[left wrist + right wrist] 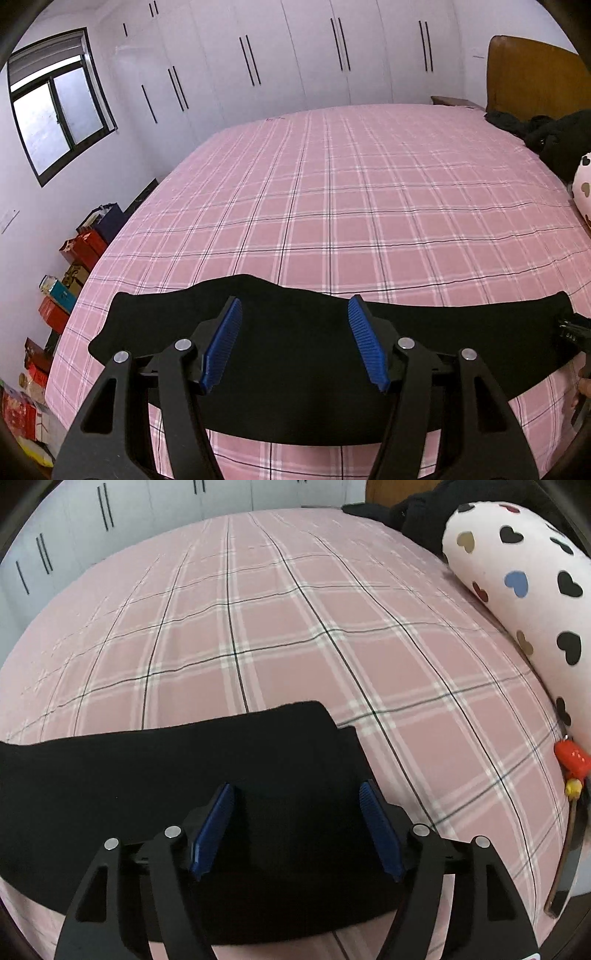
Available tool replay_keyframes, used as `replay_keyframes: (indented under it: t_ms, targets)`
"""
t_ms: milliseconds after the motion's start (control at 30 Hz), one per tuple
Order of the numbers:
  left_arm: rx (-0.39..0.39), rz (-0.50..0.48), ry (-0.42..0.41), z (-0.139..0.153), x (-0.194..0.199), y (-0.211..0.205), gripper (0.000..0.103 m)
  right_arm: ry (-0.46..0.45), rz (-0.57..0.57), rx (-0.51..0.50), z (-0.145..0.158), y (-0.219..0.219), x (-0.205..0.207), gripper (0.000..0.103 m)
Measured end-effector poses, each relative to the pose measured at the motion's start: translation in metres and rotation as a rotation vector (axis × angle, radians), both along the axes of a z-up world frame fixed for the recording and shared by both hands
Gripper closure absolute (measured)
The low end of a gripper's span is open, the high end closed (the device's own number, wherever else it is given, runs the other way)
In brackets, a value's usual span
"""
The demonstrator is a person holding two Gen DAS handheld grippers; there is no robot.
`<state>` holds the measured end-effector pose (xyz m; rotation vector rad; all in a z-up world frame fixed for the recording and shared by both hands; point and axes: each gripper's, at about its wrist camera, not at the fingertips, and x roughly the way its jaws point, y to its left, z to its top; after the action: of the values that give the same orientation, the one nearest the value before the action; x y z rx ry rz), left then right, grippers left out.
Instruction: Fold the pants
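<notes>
Pants [295,350], one black pair, lie flat on the pink plaid bed [351,192] as a long band across the near edge, from about 8 o'clock to 4 o'clock in the left wrist view. They look already halved lengthwise, one leg on the other, though the dark cloth hides the seams, so that is a judgement. Laid out straight and close to the person, the band lets each claw reach one end without stretching.

In the left wrist view the left claw [295,343] hovers over the middle-left stretch with its two blue pads [221,347] spread wide and nothing between them. The right claw [297,830] hangs over the squared end at 6 o'clock in its own view, pads likewise wide apart and empty; a second layer edge peeks out just beside that end. I cannot tell whether either claw touches the cloth. Both poised apart along the band suggests the next fold, end toward end, is about to be set up.

Counted: two claws, four blue pads, one pair of pants. At 2 o'clock in the right view lies one white bolster [517,590] printed with hearts, with one red toy [571,762] near its lower end. A dark heap of clothes [546,129] sits against the wooden headboard [528,74], well apart from the work.
</notes>
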<state>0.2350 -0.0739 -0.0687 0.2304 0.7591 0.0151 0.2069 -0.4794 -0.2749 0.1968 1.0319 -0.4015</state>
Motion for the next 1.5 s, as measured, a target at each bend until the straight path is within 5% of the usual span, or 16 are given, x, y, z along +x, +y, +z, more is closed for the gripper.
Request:
replay_keyframes:
  t_ms: [67,133,300,400,567,667,800,967,1067,1167,1267,1300,1500]
  targets:
    - [0.002,0.01,0.009,-0.003,0.003,0.002,0.045,0.0,0.005,-0.007,0.004,-0.001,0.001,0.055]
    - [0.002,0.023,0.026,-0.007,0.008,0.006,0.045,-0.005,0.006,-0.005,0.01,-0.003,0.003,0.057]
    - [0.001,0.051,0.065,-0.017,0.014,0.014,0.045,-0.014,-0.017,-0.019,0.015,-0.013,0.009,0.053]
    - [0.004,0.064,0.072,-0.02,0.016,0.018,0.045,0.015,-0.027,-0.006,0.008,-0.018,0.016,0.04]
    - [0.01,0.073,0.077,-0.023,0.019,0.02,0.045,0.026,-0.012,-0.012,-0.001,-0.016,0.021,0.041]
    - [0.015,0.072,0.077,-0.024,0.02,0.02,0.045,0.013,-0.014,-0.008,0.0,-0.017,0.021,0.056]
    - [0.015,0.072,0.081,-0.025,0.022,0.019,0.045,-0.006,-0.033,-0.036,0.008,-0.02,0.017,0.09]
    - [0.022,0.074,0.087,-0.028,0.023,0.018,0.045,-0.024,-0.043,-0.003,0.014,-0.032,0.016,0.099]
    - [0.024,0.075,0.094,-0.03,0.022,0.018,0.045,-0.014,-0.07,0.0,0.011,-0.037,0.015,0.096]
    - [0.02,0.075,0.106,-0.031,0.02,0.019,0.045,-0.052,-0.138,0.015,0.022,-0.041,-0.004,0.081]
    - [0.015,0.065,0.12,-0.034,0.013,0.022,0.042,-0.103,-0.155,0.077,0.031,-0.041,-0.039,0.042]
    - [0.014,0.06,0.126,-0.036,0.01,0.022,0.04,-0.115,-0.153,0.096,0.031,-0.041,-0.051,0.037]
    - [0.025,0.017,0.181,-0.056,-0.019,0.019,0.038,-0.062,-0.153,0.154,0.011,-0.043,-0.091,0.037]
